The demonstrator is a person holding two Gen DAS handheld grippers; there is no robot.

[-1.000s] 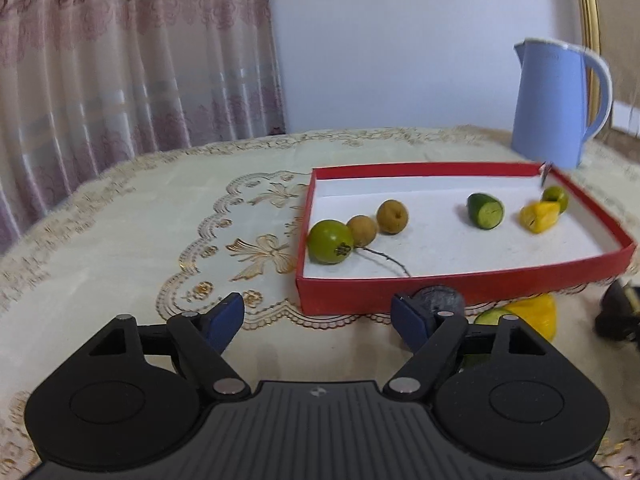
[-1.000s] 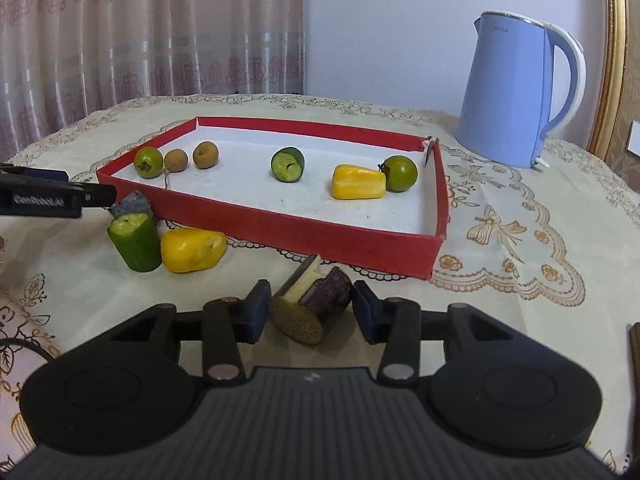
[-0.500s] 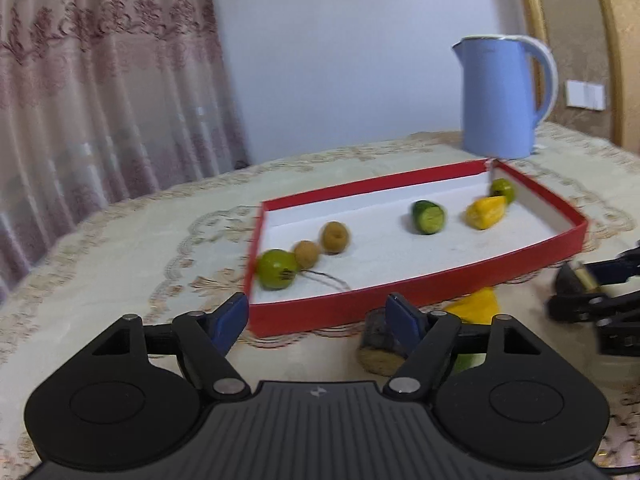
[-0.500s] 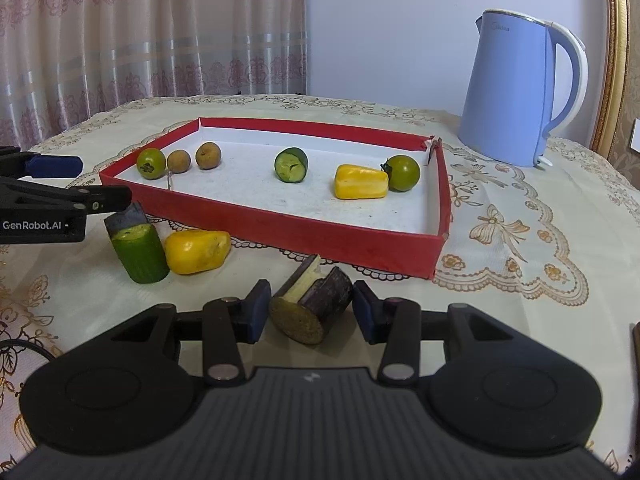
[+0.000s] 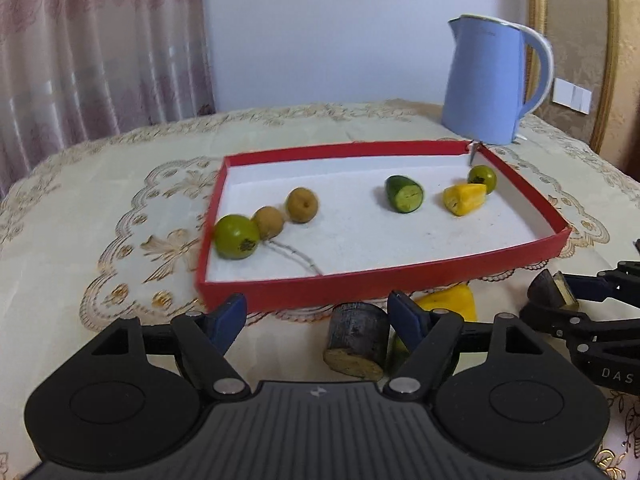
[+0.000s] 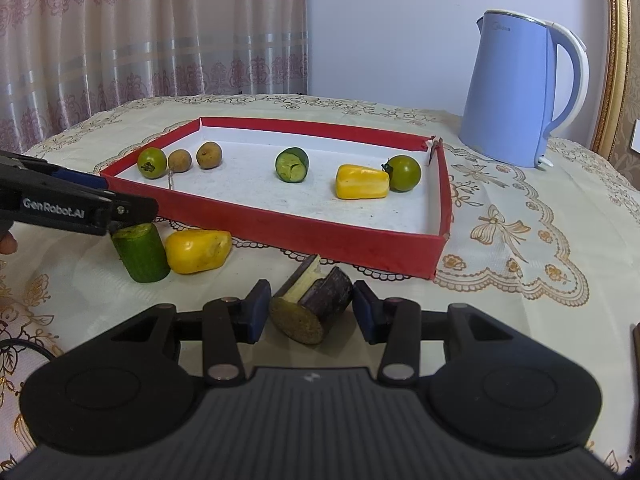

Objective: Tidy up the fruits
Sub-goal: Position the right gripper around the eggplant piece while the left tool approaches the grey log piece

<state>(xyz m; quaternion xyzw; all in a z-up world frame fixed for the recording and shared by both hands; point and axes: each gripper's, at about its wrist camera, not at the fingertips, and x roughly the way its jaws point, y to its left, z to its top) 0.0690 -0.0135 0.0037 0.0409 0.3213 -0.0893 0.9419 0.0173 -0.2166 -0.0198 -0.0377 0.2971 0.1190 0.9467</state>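
Since a second ago the left claw (image 5: pixel 316 312) has slid in from the left edge of the right-wrist view, over the loose cucumber stub (image 6: pixel 142 256).

Left claw: opening, dark stub A (image 5: pixel 356 340) between the pads beside the right one, not pinched.

Right claw (image 6: pixel 310 300): closed on dark stub B (image 6: pixel 312 308), bottom centre.

Red tray (image 6: pixel 280 232), mid-frame, holds 6:
- 2 green round fruits, left corner (image 6: pixel 152 163) and right corner (image 6: pixel 404 173)
- 2 brown fruits (image 6: pixel 179 160), (image 6: pixel 209 155)
- 1 tray cucumber piece (image 6: pixel 292 165)
- 1 tray yellow piece (image 6: pixel 362 187)

On the worktop (image 6: pixel 520 300), below the tray: 1 cucumber stub, 1 loose yellow piece (image 6: pixel 198 245) touching it, 2 dark stubs.

1 blue kettle (image 6: pixel 516 96), upper right.
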